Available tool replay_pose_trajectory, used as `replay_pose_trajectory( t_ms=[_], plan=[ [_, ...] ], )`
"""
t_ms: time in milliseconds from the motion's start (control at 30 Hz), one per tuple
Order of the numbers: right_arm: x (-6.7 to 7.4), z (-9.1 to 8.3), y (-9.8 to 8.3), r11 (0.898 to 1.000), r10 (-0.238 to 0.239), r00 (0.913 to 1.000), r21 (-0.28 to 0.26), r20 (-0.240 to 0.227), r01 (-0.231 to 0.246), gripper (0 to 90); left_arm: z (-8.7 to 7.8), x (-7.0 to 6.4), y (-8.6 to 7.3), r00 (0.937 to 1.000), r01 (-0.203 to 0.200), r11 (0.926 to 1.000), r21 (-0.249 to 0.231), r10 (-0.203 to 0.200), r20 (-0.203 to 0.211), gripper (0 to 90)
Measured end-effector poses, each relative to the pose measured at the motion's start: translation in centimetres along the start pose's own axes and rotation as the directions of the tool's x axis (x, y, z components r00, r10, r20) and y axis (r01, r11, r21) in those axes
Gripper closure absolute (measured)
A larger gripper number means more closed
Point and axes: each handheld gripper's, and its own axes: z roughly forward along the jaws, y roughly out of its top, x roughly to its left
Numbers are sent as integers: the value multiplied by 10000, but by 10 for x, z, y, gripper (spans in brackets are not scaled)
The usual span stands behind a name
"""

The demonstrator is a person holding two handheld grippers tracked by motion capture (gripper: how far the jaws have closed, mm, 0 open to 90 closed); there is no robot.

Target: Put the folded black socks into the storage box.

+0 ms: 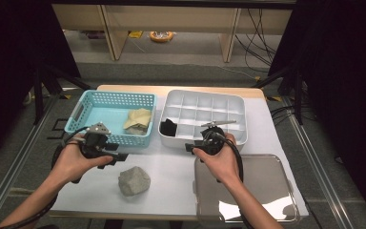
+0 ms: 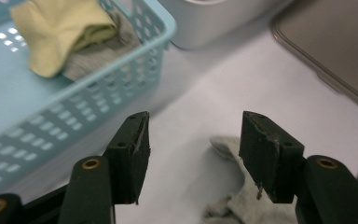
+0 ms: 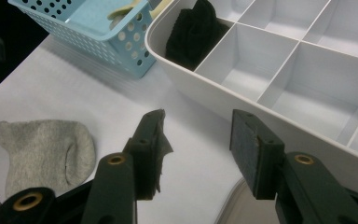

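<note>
So nearest the person's edge of the table (image 1: pixel 171 191) there's one steel tray (image 1: pixel 262 191) on the right, lying flat, and one balled grey sock (image 1: pixel 134 181) on the bare white top to the left of it. The left gripper (image 1: pixel 116 156) hovers just above and behind that sock; in the left gripper view its two jaws stand wide apart, nothing pinched between them, with the sock (image 2: pixel 242 200) lying on the table below and past the gap. The right gripper (image 1: pixel 190 148) sits over the tray's far left corner, jaws also spread, holding nothing; a scrap of torn pad hangs off one of them.

Further back, two containers stand side by side. One light blue basket (image 1: pixel 109 117) on the left holds two bits of fabric: a yellow cloth (image 1: pixel 139 118) on top of a greyish piece (image 2: pixel 93 60). One white divided box (image 1: pixel 202 117) on the right has a single black sock (image 1: pixel 168 127) in its near left compartment.

Beyond the table, the floor shows one yellow roll (image 1: pixel 161 36) and some cables (image 1: pixel 257 38).
</note>
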Motion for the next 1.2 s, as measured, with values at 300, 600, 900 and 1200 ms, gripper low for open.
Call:
replay_pose_trajectory(
  t_ms=[300,600,900,1200],
  plan=[
    [-2,0,0,9997,-56,10000,-225,-31,56,549,15,34,37,9928,889,9957,-271,-908,-784,388],
    [-2,1,-1,9992,-152,9999,-369,-55,150,547,45,65,55,9759,1729,9849,84,-1702,-1370,393],
    [-2,1,-2,9997,33,10000,-224,-27,-34,546,65,80,59,9644,2195,9726,765,-2045,-1678,394],
    [-1,1,-2,9997,55,10000,-231,-78,-57,544,84,85,62,9436,2972,9477,1165,-2729,-1876,389]
  ],
)
